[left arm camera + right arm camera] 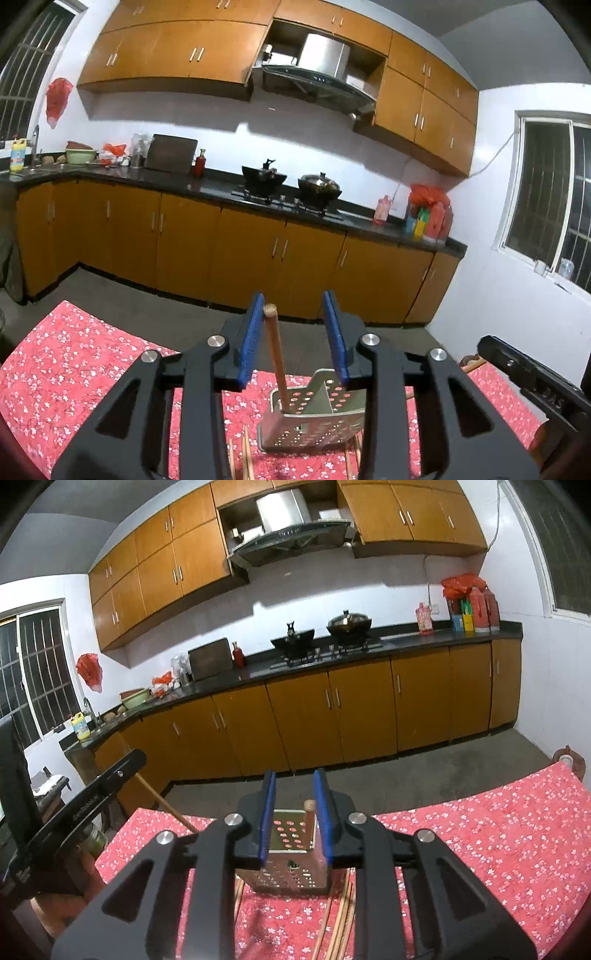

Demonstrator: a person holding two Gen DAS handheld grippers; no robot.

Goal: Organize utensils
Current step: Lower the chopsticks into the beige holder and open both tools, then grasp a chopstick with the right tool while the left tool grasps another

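Note:
A perforated metal utensil holder [314, 417] stands on the red floral tablecloth [74, 362]. One wooden chopstick [276, 354] stands in it, leaning against the left blue pad. My left gripper [295, 325] is open above the holder, with the chopstick between its pads. In the right wrist view my right gripper [293, 808] stands with its blue pads on both sides of the holder [288, 867]; I cannot tell whether they press it. The chopstick tip [309, 805] shows in the holder. Several loose chopsticks [340, 923] lie on the cloth under the holder.
The table's far edge [443, 805] drops to a grey floor, with kitchen cabinets [332, 716] and a counter with woks behind. The other gripper's black body [532, 380] sits at the right in the left view, and at the left [81, 805] in the right view.

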